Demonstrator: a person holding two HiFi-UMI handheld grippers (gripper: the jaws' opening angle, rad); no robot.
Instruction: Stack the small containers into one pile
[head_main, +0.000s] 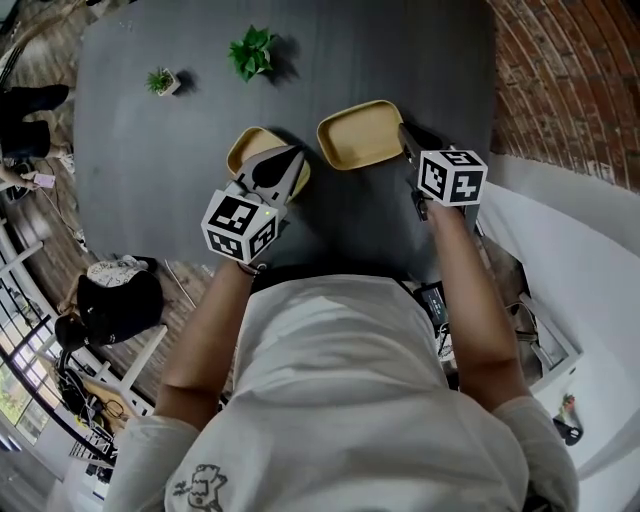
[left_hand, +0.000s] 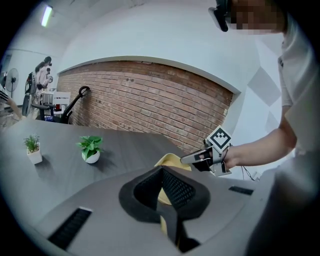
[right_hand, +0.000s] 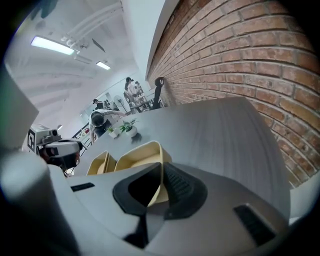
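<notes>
A broad dark grey matte surface carries everything. Two pale yellow, shallow, round-cornered plastic containers sit just beside each other towards the middle of its near edge: the wider right container and the narrower left container. The right tongs are closed on the right container's right-hand rim, the thin wall pinched between the pads. The left tongs are clamped on the left container's rim in the same way. Towards the far left corner stand a leafy green plant in a round white pot and, left of it, a smaller spiky plant in a square white pot.
</notes>
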